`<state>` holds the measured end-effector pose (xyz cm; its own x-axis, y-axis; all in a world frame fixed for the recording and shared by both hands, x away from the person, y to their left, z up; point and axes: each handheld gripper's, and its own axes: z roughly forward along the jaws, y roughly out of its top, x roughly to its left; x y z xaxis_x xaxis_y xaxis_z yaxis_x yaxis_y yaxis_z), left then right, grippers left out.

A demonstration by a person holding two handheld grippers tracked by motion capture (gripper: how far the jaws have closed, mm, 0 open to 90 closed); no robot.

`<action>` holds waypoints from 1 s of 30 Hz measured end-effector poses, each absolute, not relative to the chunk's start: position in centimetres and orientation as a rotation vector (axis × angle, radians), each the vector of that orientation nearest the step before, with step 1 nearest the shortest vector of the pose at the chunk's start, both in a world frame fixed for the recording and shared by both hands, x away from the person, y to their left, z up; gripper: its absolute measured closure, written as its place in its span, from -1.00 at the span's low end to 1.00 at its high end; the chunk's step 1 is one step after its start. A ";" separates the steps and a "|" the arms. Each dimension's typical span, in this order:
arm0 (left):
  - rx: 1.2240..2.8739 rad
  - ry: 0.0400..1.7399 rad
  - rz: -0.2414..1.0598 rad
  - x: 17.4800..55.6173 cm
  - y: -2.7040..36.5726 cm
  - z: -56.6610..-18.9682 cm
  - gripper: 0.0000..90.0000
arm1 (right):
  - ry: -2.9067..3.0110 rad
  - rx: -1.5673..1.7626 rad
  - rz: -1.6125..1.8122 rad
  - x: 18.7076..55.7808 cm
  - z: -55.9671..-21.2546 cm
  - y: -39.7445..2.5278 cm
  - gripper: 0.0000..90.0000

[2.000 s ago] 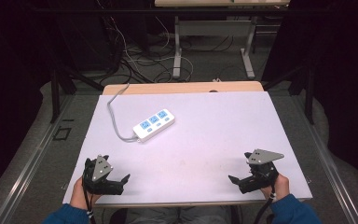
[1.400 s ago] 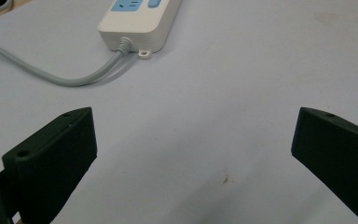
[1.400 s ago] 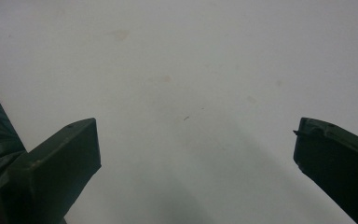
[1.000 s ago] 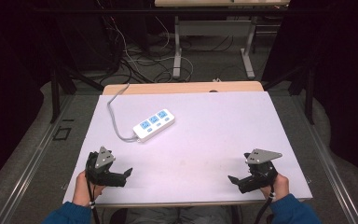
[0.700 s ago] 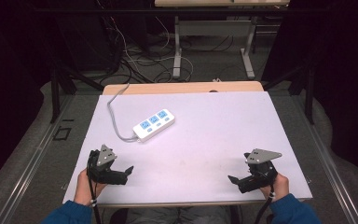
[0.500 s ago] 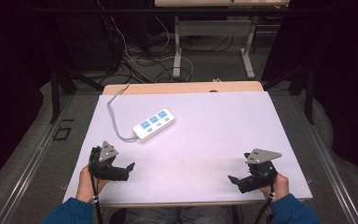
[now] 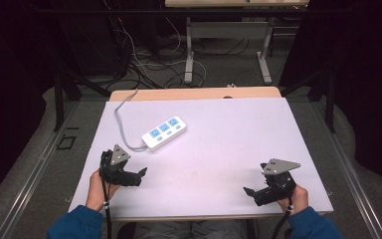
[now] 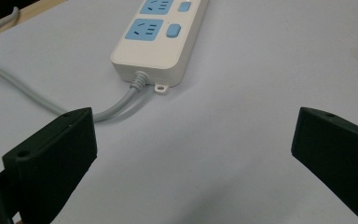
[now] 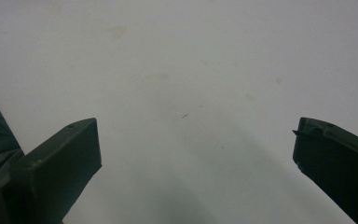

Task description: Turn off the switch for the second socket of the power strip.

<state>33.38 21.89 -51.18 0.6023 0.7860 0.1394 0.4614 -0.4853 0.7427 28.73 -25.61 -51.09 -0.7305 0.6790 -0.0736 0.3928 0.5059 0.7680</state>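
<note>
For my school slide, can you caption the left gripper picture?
Open left gripper faces the white power strip and its grey cord on the table.

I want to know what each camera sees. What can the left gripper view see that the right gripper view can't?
Left gripper view: the white power strip with blue sockets, and its grey cord curving away from the near end. Right gripper view: faint stains on the bare table and nothing lying ahead. Both share two black jaws standing wide apart over the pale tabletop, gripping nothing.

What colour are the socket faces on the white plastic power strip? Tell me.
Light blue socket faces, clearest in the left gripper view.
</note>
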 end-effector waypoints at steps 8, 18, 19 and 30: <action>2.157 0.974 0.630 34.2 21.6 -51.0 -1.00 | 2.386 0.899 1.079 28.7 -51.1 -25.6 -0.99; 2.160 0.972 0.633 35.5 21.0 -51.0 -1.00 | 2.388 0.899 1.077 28.7 -51.1 -25.6 -0.99; 2.158 0.975 0.629 35.8 20.9 -51.1 -1.00 | 2.385 0.892 1.077 28.7 -51.1 -25.6 -0.99; 2.150 0.982 0.645 36.9 20.6 -51.0 -1.00 | 2.386 0.901 1.078 28.7 -51.1 -25.6 -0.99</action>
